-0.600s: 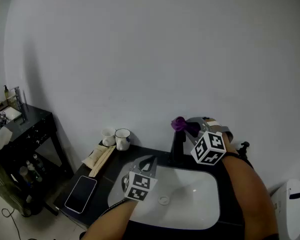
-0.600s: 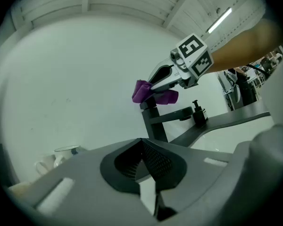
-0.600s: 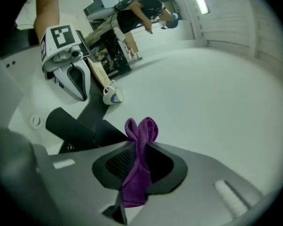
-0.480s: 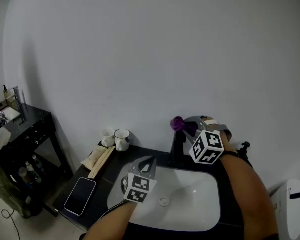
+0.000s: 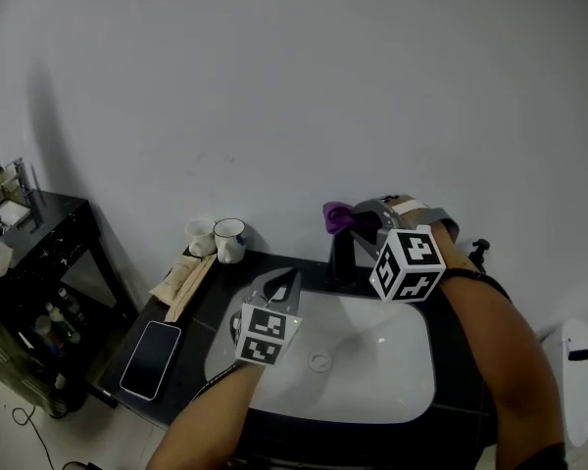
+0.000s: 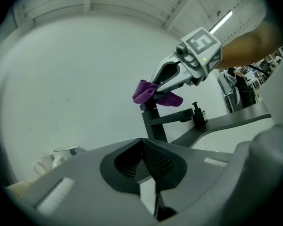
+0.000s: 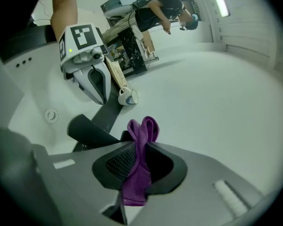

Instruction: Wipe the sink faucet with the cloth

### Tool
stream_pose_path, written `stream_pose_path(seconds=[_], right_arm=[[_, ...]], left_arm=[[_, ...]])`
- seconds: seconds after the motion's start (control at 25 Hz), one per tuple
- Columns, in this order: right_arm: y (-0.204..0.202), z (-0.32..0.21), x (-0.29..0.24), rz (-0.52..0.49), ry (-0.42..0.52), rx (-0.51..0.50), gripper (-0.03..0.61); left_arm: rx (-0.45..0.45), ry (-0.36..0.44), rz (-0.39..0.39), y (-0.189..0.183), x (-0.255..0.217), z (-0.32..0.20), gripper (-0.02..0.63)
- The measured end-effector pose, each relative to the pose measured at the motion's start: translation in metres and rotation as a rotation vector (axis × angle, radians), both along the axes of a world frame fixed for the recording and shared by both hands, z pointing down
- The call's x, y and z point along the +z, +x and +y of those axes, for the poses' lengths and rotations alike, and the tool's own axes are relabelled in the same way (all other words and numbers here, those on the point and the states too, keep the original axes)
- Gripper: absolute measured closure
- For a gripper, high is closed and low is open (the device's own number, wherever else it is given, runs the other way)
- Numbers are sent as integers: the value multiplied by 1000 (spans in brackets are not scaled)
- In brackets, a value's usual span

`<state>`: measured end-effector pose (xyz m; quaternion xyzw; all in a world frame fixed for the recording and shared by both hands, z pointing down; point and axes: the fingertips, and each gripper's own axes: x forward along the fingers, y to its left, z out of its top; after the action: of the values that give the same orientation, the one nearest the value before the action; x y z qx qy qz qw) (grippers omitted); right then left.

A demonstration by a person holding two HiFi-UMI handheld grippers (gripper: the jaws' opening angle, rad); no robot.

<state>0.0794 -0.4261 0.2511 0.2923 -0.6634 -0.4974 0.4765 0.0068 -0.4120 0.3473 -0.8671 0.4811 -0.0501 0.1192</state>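
A black faucet point(image 5: 341, 255) rises behind the white sink basin point(image 5: 382, 380). My right gripper point(image 5: 358, 221) is shut on a purple cloth point(image 5: 336, 215) and holds it on top of the faucet point(image 6: 153, 121). In the right gripper view the cloth point(image 7: 140, 164) is pinched between the jaws, with the faucet spout point(image 7: 92, 132) just below. My left gripper point(image 5: 282, 292) hovers over the basin's left side, shut with nothing in it. From the left gripper view, the cloth point(image 6: 153, 92) rests on the faucet top.
Two white mugs point(image 5: 219, 238) stand at the back left of the black counter point(image 5: 201, 306). A phone point(image 5: 149, 358) and a tan packet point(image 5: 181, 280) lie at the left. A soap pump point(image 6: 198, 114) stands right of the faucet. A black side table point(image 5: 39, 238) is at far left.
The right gripper has shifted the cloth slightly left and up along the faucet top. The left gripper has stayed over the basin's left side.
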Motion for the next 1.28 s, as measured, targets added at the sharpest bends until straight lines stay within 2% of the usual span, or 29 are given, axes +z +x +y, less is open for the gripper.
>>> stream_pose_path(seconds=[0.24, 0.48, 0.6, 0.8, 0.96, 1.16, 1.28], right_arm=[[-6, 38, 5, 22, 12, -27, 514], [-4, 68, 12, 11, 30, -39, 515], [-6, 82, 19, 33, 43, -56, 515], [0, 85, 23, 41, 81, -46, 515], [10, 71, 28, 17, 86, -8, 515], [16, 46, 40, 18, 150, 39, 515], [19, 29, 46, -18, 173, 73, 515]], left_arm=[[8, 19, -25, 2, -3, 4, 597], [-25, 44, -132, 3, 7, 4, 597], [-27, 41, -157, 4, 10, 4, 597], [-28, 29, -149, 3, 9, 4, 597], [-20, 30, -135, 5, 8, 5, 597], [-3, 27, -113, 8, 7, 5, 597], [10, 18, -88, 10, 7, 6, 597]])
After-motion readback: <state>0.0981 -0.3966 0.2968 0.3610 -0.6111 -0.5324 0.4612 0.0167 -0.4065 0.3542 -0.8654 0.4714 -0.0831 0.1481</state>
